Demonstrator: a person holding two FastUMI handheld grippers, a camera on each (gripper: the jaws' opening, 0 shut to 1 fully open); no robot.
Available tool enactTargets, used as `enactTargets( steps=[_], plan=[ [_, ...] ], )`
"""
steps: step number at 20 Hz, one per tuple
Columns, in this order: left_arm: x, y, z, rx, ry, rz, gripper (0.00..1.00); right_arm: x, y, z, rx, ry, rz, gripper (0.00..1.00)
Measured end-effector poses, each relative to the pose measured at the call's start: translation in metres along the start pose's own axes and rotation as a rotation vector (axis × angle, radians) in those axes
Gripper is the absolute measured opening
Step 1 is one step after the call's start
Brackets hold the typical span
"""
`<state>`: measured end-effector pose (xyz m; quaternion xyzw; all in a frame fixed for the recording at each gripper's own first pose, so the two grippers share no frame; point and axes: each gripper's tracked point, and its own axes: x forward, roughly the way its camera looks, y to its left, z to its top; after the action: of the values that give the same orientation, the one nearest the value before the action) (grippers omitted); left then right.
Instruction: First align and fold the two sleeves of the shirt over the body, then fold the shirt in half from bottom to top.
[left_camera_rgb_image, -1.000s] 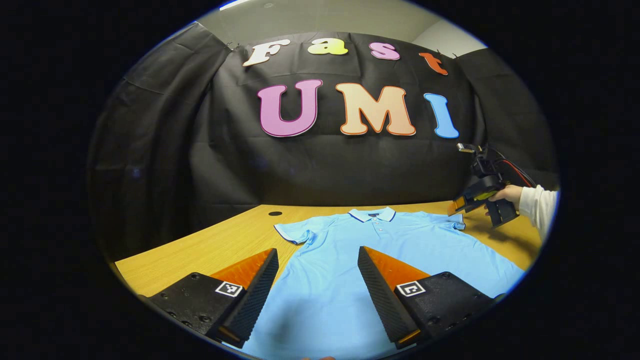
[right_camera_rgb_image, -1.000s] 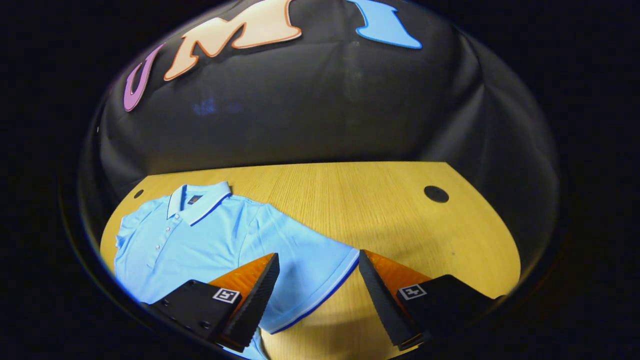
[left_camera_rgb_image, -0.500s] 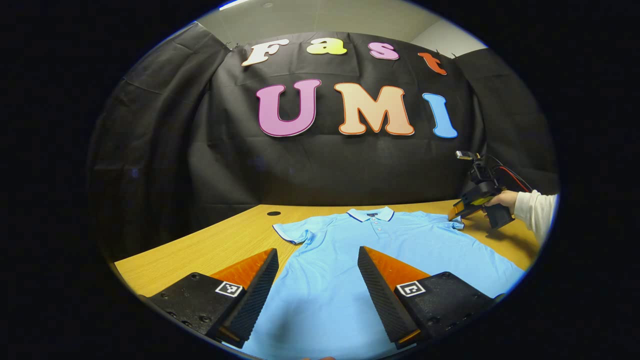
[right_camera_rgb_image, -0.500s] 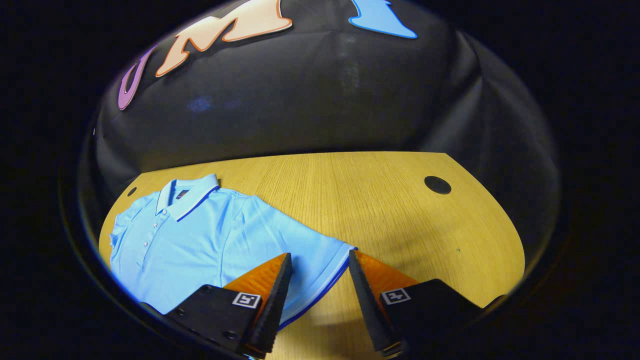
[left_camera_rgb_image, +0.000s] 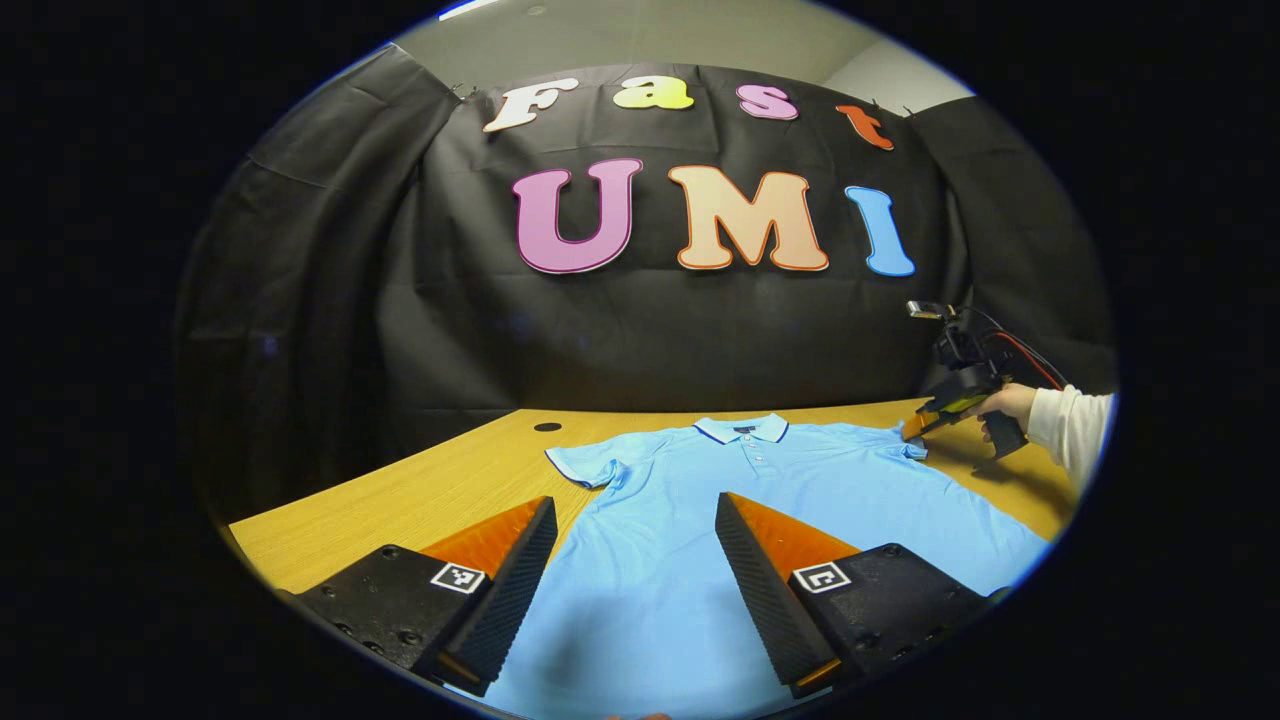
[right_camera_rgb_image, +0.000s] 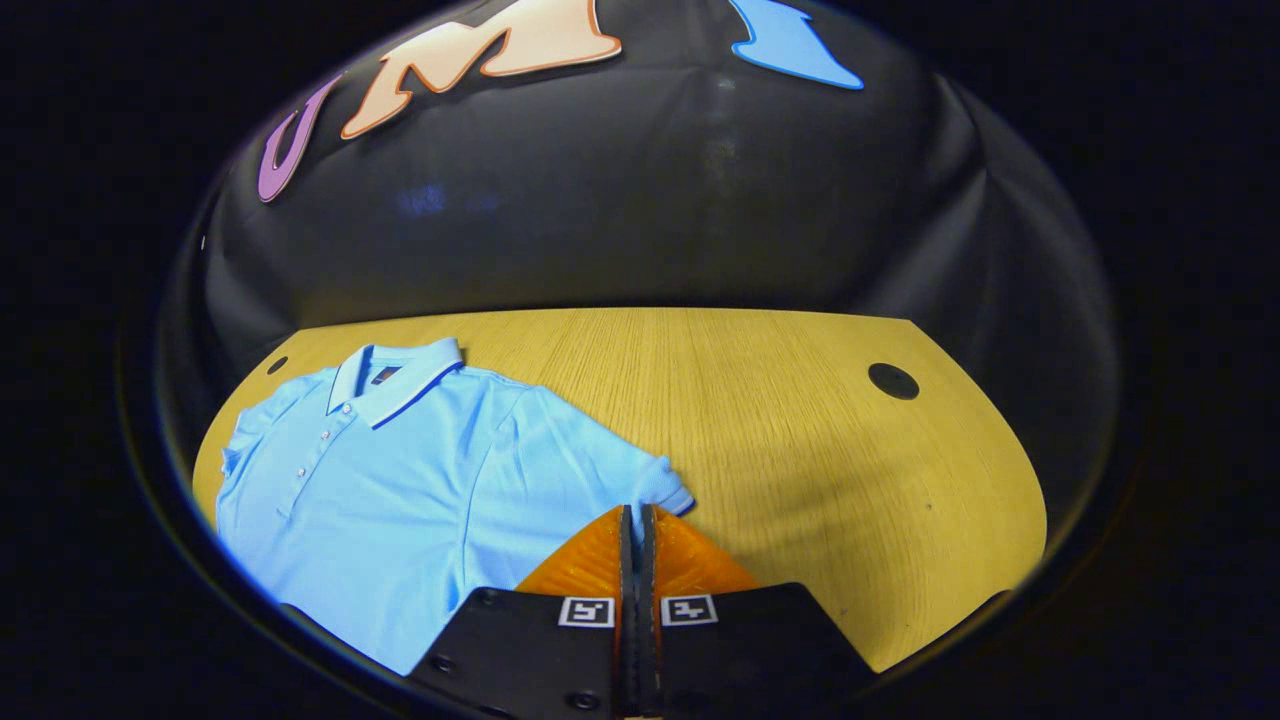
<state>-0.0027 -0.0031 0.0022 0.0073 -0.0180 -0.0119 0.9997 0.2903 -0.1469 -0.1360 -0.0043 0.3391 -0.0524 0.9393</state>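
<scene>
A light blue polo shirt (left_camera_rgb_image: 760, 500) is lying flat and face up on the wooden desk (right_camera_rgb_image: 800, 420), collar toward the far wall, both short sleeves spread out to the sides. In the right gripper view, the right claw (right_camera_rgb_image: 637, 520) is pinching the hem of the right sleeve (right_camera_rgb_image: 655, 490), its two fingers pressed together on the cloth so that the cuff is bunching slightly at the tips. In the left gripper view that same claw is showing far off at the right, a hand (left_camera_rgb_image: 1000, 403) in a pale sleeve (left_camera_rgb_image: 1075, 425) gripping it. The left claw (left_camera_rgb_image: 636, 535) is hanging wide apart over the lower body of the shirt, holding nothing, well away from the left sleeve (left_camera_rgb_image: 583, 465).

The step in hand looks to be the first sleeve fold. To do it well, the right claw should be lifting the cuff only a little, carrying it straight across toward the button line, and laying it flat, so the shoulder seam becomes the crease. Pulling too high or too fast is likely to drag the whole shirt across the smooth desk. The left claw could be pressing the body down to anchor it, then taking the left sleeve at its hem so the two match.
</scene>
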Motion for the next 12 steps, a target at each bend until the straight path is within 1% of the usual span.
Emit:
enactTargets(
  steps=[3,6,8,12],
  plan=[
    [0.0,0.0,0.0,0.0,0.0,0.0,0.95,-0.007,0.004,0.008,-0.011,-0.021,-0.004,0.02],
    [0.0,-0.001,0.001,0.0,0.0,0.0,0.95,-0.02,0.028,0.031,0.022,-0.082,0.042,0.03],
    [-0.001,-0.001,0.001,0.0,0.0,-0.001,0.95,-0.03,0.051,0.044,0.054,-0.115,0.099,0.02],
    [-0.001,0.0,0.001,0.0,0.001,-0.001,0.95,-0.048,0.109,0.056,0.082,-0.149,0.253,0.02]
  ],
)
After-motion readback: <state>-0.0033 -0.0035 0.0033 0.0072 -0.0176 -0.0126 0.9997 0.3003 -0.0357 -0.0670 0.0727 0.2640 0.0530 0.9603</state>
